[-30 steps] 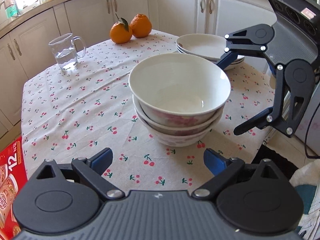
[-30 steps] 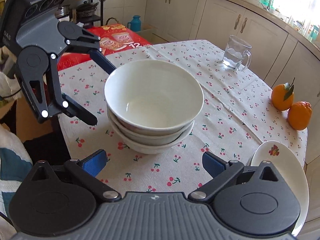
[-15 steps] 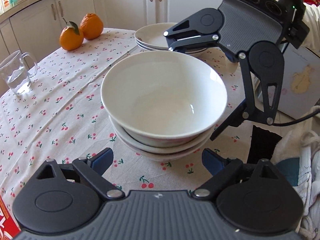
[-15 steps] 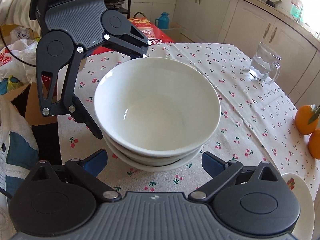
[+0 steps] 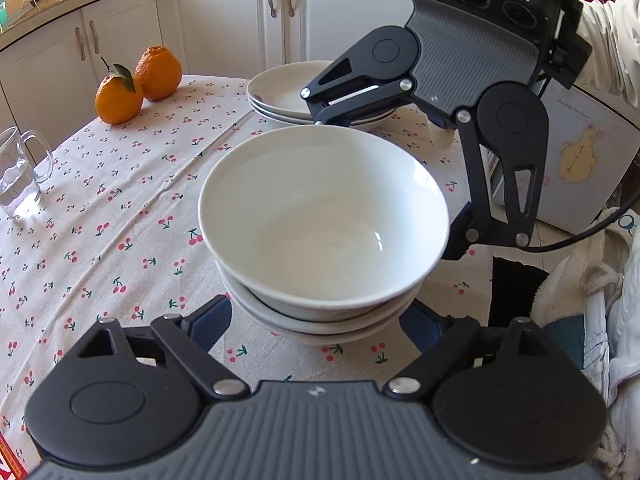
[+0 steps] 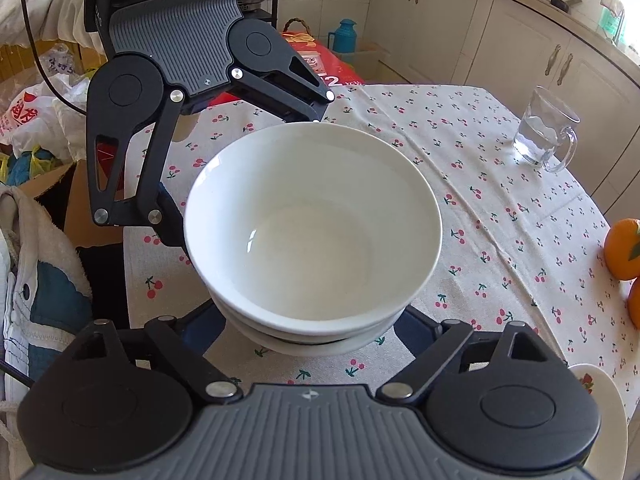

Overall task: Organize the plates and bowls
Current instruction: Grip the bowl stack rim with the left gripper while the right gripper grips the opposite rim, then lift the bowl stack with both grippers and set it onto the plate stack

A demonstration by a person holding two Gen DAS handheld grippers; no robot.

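The left gripper (image 5: 320, 320) has its jaws spread wide, blue fingertips (image 5: 212, 320) low at either side of the near view. The right gripper (image 6: 312, 328) is just as wide open, its fingers (image 6: 204, 328) likewise low and splayed. The two face each other from opposite sides, each tilted downward.

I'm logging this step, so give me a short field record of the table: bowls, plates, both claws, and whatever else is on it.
bowls: bowl stack, nested, on the tablecloth
plates: plate stack, beyond the bowls
left claw: open, fingers flanking the stack's base
right claw: open, flanking the opposite side
fruit: two oranges
glass mug: holds water
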